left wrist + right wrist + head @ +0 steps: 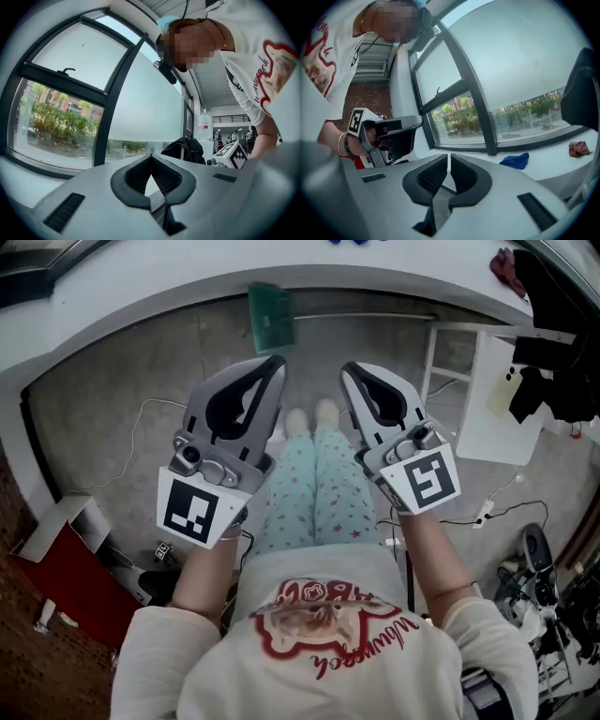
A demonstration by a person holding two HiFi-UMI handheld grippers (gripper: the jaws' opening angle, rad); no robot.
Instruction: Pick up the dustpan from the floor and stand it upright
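Observation:
A green dustpan (270, 315) is on the grey floor, close under the curved white sill (141, 287), ahead of the person's feet. Both grippers are held side by side above the person's legs, short of the dustpan and apart from it. My left gripper (277, 364) is shut with nothing in it; in its own view the tips (151, 155) meet against the window. The right gripper (349, 371) is also shut and empty, and in the right gripper view its jaws (448, 155) stand closed toward the window. Neither gripper view shows the dustpan.
A red and white box (56, 554) lies on the floor at the left. A white stand (492, 399) and cables (497, 507) are at the right, with dark clothing (562, 343) above. A blue cloth (514, 161) and a red cloth (580, 149) lie on the sill.

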